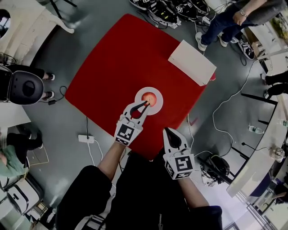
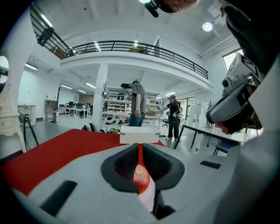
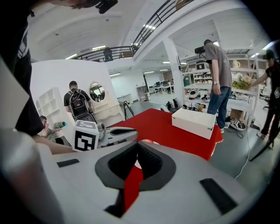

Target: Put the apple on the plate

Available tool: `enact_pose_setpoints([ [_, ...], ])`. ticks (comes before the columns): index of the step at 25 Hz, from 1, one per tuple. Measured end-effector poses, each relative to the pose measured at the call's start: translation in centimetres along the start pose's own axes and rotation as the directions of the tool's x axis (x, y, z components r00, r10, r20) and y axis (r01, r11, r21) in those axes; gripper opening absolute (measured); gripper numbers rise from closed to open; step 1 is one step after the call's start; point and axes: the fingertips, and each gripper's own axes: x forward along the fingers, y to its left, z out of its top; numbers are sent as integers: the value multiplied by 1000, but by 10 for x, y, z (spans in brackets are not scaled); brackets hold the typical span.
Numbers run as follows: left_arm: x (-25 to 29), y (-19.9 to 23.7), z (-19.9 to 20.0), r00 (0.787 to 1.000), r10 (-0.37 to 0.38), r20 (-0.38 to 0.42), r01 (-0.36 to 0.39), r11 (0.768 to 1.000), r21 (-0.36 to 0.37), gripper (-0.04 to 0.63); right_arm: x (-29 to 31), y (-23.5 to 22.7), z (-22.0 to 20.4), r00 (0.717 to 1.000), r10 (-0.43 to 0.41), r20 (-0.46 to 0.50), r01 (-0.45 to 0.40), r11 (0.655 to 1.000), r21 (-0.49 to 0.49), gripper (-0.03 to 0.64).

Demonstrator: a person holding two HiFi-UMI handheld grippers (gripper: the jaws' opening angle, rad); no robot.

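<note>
Grey polished floor (image 1: 112,13) all round; a white power strip (image 1: 85,139) lies at eight o'clock. White columns (image 2: 101,94) carry a black-railed balcony (image 2: 131,46) under bright ceiling lights (image 2: 207,26).

Red counter (image 1: 117,67): a broad bare stretch is noted left of and beyond the plate (image 1: 158,107), open to passage. The far right corner is taken up by a white box (image 1: 192,62). The plate's near-left rim is overhung by the left hand-held gripper (image 1: 146,104). The gap between box and plate is judged passable, though it is seen clearly only from overhead.
</note>
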Motion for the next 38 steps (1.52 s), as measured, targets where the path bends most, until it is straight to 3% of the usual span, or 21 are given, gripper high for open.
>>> enact_pose_setpoints([
  [1,-7,-3,6,1000,-3,6,3,1000,-1,18,-1,2,0,1000,3,6,-3,1000,1,11],
  [3,-20,-10,16,1000,-2,4,2,1000,-27,8,-3,7,2,1000,8,19,-8,1000,-1,11],
  [11,-68,-28,43,997,32,-67,-35,999,-35,6,-16,19,10,997,13,81,-12,1000,-13,11],
  [19,-115,-37,65,994,41,-98,-41,999,9,6,-30,39,30,989,26,146,-18,998,-56,11],
  [38,-153,-55,47,992,58,-109,-61,998,-28,6,-35,61,16,988,45,146,-34,997,-76,9],
])
